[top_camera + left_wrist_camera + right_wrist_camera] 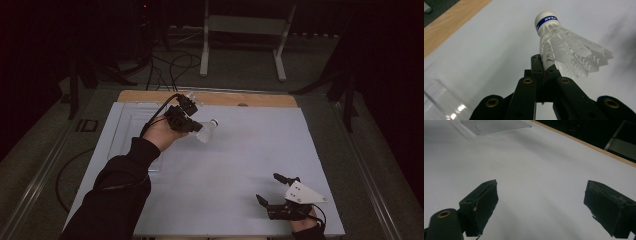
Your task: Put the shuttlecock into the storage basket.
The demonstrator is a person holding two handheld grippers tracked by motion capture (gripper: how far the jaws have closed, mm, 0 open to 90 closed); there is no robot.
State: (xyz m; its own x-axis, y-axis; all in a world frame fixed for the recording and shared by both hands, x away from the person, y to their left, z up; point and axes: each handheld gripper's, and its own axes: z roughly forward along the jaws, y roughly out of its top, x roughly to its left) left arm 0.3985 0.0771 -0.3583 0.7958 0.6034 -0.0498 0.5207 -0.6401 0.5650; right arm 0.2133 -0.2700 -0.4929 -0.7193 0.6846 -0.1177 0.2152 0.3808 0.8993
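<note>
A white shuttlecock with a blue band round its cork is pinched by its feather skirt in my left gripper, whose jaws are shut on it. In the high view that left gripper is held above the white board's left half, and the shuttlecock points right with its cork outward. My right gripper rests low near the board's front right edge, its jaws wide apart. Nothing lies between its fingers in the right gripper view.
A white board covers the table, with a strip of wood along its far edge. A clear plastic tray lies at the board's left side, its corner reaching into the right gripper view. A clear tube stands near the left gripper.
</note>
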